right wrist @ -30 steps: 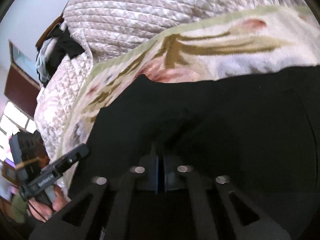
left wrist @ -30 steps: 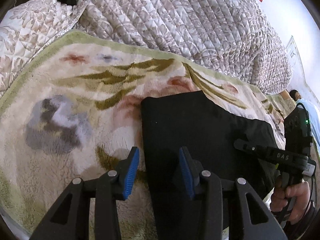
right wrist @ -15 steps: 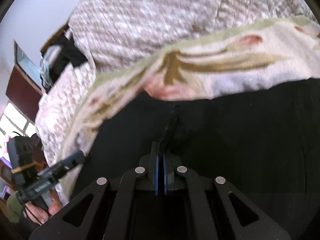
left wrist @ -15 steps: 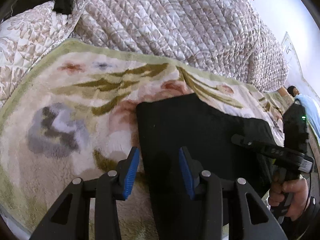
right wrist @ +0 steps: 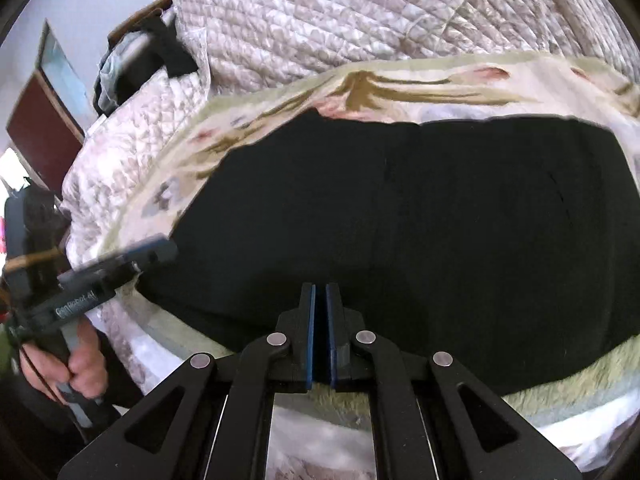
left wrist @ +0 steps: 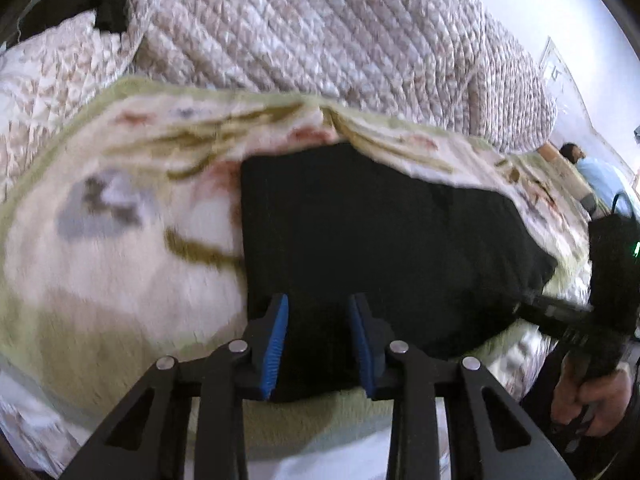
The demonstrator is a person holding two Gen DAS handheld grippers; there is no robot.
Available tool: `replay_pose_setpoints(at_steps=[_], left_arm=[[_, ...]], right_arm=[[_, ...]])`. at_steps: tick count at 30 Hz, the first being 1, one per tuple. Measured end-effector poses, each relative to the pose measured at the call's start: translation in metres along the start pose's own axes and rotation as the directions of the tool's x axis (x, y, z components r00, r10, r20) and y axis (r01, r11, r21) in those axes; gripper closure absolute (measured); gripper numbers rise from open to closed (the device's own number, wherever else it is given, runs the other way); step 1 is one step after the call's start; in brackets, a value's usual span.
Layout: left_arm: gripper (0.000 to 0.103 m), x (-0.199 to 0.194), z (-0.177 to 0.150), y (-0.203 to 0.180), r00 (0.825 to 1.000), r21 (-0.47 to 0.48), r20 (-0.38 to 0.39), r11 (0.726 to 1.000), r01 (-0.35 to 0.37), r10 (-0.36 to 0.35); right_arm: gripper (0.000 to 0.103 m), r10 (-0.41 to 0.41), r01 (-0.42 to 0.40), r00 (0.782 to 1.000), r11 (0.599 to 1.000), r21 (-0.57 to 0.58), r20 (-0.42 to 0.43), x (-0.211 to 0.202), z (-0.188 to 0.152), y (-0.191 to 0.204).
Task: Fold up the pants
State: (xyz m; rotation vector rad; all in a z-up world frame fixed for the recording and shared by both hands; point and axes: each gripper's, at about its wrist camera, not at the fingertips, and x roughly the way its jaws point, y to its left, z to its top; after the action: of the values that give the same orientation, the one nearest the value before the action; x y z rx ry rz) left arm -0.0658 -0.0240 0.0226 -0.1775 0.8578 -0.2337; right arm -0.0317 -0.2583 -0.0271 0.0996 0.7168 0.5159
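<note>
The black pants (left wrist: 380, 240) lie folded flat on a floral blanket (left wrist: 120, 264); they fill the middle of the right wrist view as a wide black pants panel (right wrist: 420, 220). My left gripper (left wrist: 318, 320) hovers over their near left part with its blue pads apart. Its jaws are closing, with cloth below them and nothing pressed. It also shows, blurred, as the left gripper (right wrist: 162, 246) at the pants' left corner. My right gripper (right wrist: 320, 292) is shut over the near edge; no bunched cloth shows at its tips. In the left wrist view the right gripper (left wrist: 528, 306) meets the pants' right edge.
A quilted bedspread (left wrist: 320, 32) is piled behind the blanket. Dark clothes (right wrist: 140, 64) lie on it at the far left. A person's hand (right wrist: 80, 364) grips the left tool's handle. The bed's near edge runs just below both grippers.
Both views pulled back, so the pants' near edge now shows. My left gripper slid right, onto the pants, and its jaws narrowed. The cloth bunched at my right gripper's tips has flattened.
</note>
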Motion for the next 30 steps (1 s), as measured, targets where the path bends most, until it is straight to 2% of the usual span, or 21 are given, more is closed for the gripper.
replay_pose_setpoints(at_steps=[5, 7, 10, 15, 19, 22, 25, 28, 29, 30], left_arm=[[0.069, -0.004, -0.005, -0.004, 1.000, 0.027, 0.011, 0.999, -0.024, 0.024], [0.069, -0.003, -0.005, -0.005, 1.000, 0.027, 0.010, 0.999, -0.026, 0.026], [0.069, -0.003, -0.004, -0.006, 0.999, 0.035, 0.008, 0.999, -0.037, 0.037], [0.069, -0.001, 0.014, -0.004, 0.999, 0.020, -0.003, 0.999, -0.047, 0.047], [0.069, 0.007, 0.029, -0.006, 0.997, 0.056, -0.003, 0.995, -0.080, 0.081], [0.069, 0.020, 0.026, -0.007, 0.996, 0.065, -0.028, 0.995, -0.079, 0.081], [0.069, 0.019, 0.022, -0.011, 0.995, 0.085, -0.007, 0.991, -0.102, 0.103], [0.069, 0.015, 0.024, -0.011, 0.996, 0.064, 0.005, 0.994, -0.092, 0.092], [0.069, 0.014, 0.024, -0.010, 0.996, 0.057, 0.009, 0.994, -0.090, 0.090], [0.069, 0.013, 0.025, -0.009, 0.996, 0.050, 0.010, 0.995, -0.091, 0.091]], right_arm=[[0.099, -0.016, 0.016, 0.999, 1.000, -0.001, 0.030, -0.015, -0.001, 0.001], [0.099, -0.039, 0.039, 0.999, 0.999, -0.020, 0.001, -0.011, -0.006, 0.003], [0.099, -0.014, 0.014, 1.000, 1.000, 0.022, 0.001, -0.011, -0.009, -0.003], [0.099, -0.037, 0.036, 0.999, 0.999, 0.027, 0.035, -0.019, 0.000, -0.004], [0.099, -0.033, 0.032, 0.999, 0.999, 0.025, 0.039, -0.011, 0.008, -0.003], [0.099, -0.061, 0.060, 0.998, 0.998, 0.023, 0.017, -0.001, 0.009, -0.007], [0.099, -0.106, 0.104, 0.993, 0.993, 0.048, 0.043, -0.010, 0.009, -0.020], [0.099, -0.142, 0.134, 0.987, 0.985, 0.106, 0.078, -0.022, 0.011, -0.036], [0.093, -0.156, 0.143, 0.983, 0.980, 0.136, 0.094, -0.028, 0.010, -0.044], [0.082, -0.164, 0.147, 0.981, 0.976, 0.158, 0.104, -0.031, 0.010, -0.048]])
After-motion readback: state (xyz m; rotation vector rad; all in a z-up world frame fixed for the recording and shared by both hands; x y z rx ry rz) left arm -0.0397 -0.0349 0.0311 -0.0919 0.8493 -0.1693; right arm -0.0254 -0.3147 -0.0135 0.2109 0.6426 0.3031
